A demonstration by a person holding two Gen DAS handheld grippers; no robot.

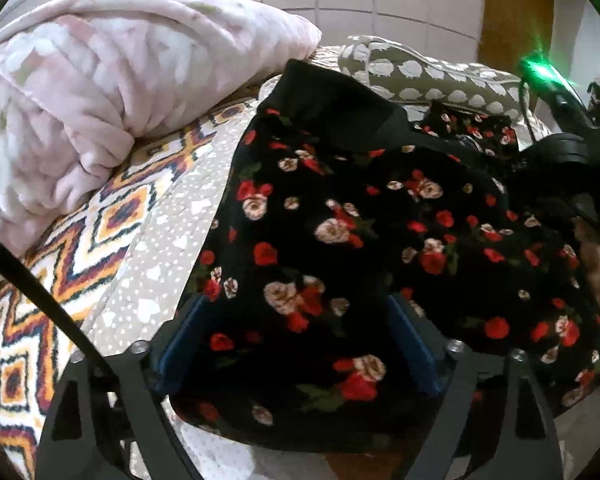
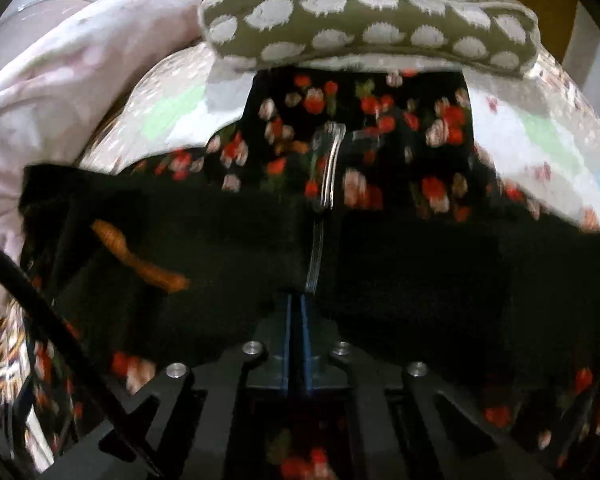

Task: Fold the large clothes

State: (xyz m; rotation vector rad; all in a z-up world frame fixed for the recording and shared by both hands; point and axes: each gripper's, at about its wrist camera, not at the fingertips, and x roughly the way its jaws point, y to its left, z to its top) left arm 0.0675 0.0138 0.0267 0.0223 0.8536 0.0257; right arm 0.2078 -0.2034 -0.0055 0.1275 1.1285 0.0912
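Bed [image 1: 168,240]: carries everything; dotted beige cover, zigzag rug-pattern blanket [image 1: 80,248] along its left side.
Pink blanket [image 1: 68,100]: bunched in a heap at the far left of the bed, near the garment but not on it.
Garment [image 1: 340,220]: black dress with red and cream flowers, lying across the middle of the bed, its far end reaching toward the spotted pillow [image 2: 364,28]. A plain black band runs across it in the right wrist view; a zip shows on the floral part beyond.
Left tool [image 1: 296,340]: fingers spread wide, floral cloth lying between the blue pads, no pad pressing on it as far as I can tell.
Right tool [image 2: 298,344]: fingers pressed together, blue pads meeting just below the black band; whether any cloth is pinched between them is hidden by blur and dark fabric.
Person's hand [image 1: 596,264]: fingers visible at the right edge of the left wrist view, beside the other tool's body.
Risk: with one side loose, a pull from the right could drag the dress askew and bunch the fold.
Risk: a thin pinch on slippery fabric may slip out mid-lift.
Risk: the far end may snag under the pillow.
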